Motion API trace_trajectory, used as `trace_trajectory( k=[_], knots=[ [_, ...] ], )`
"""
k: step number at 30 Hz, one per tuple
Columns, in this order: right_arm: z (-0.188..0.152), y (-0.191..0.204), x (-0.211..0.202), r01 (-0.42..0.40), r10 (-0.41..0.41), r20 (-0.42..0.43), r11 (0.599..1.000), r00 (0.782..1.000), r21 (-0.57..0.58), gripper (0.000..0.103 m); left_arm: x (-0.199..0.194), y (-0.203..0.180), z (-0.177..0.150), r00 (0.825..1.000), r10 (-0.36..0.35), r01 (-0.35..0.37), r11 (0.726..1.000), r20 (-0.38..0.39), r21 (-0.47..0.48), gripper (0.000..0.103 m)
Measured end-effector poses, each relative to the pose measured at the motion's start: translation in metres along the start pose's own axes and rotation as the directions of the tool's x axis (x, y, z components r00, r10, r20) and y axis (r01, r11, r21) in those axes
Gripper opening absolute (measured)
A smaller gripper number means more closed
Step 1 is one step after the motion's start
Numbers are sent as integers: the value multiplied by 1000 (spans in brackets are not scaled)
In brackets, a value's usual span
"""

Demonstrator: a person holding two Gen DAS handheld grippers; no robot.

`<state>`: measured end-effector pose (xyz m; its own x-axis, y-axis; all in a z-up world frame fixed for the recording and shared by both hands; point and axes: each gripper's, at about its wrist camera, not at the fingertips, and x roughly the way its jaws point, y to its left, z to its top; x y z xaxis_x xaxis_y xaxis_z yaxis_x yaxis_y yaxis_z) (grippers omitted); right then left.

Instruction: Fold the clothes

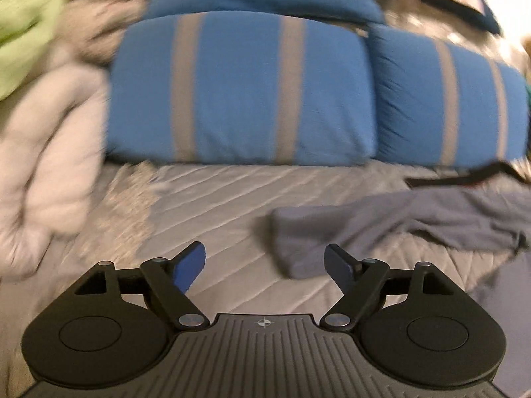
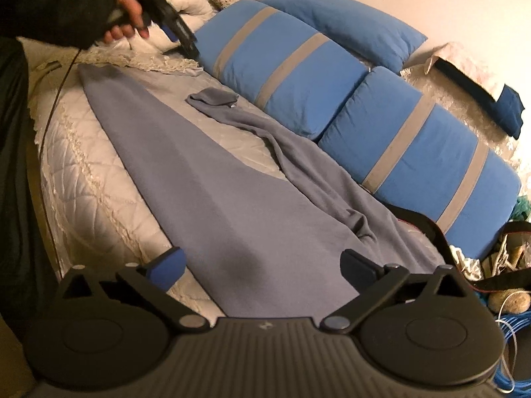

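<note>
Left claw: jaws spread wide, nothing between the blue pads, pointing downward at a shallow angle; view motion-blurred. Right claw: jaws at full spread, pads clear of any contact, also angled down. Left hand, dark-sleeved, grips its claw's handle, seen from the right wrist.

Bed under pale quilted cover, lace trim along near edge. Two blue pillows with grey stripes in row along far edge, plain blue pillow behind. Plain pale wall. Warm, dim light.
</note>
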<state>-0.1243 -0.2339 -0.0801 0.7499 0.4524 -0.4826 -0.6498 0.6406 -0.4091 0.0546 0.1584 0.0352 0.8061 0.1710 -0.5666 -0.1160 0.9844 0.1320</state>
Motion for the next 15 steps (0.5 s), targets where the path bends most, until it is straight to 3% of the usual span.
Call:
trace_trajectory(
  k=[4, 8, 15],
  knots=[
    [3, 1, 11, -16, 17, -15, 999, 1000, 47, 103, 23, -44, -5, 999, 6, -13, 985, 38, 171, 78],
    [3, 3, 22, -14, 15, -26, 998, 1000, 53, 103, 53, -77, -12, 997, 32, -51, 946, 64, 320, 78],
    [1, 2, 32, -18, 19, -29, 998, 999, 61, 103, 103, -102, -11, 992, 96, -119, 905, 77, 408, 75]
  ],
)
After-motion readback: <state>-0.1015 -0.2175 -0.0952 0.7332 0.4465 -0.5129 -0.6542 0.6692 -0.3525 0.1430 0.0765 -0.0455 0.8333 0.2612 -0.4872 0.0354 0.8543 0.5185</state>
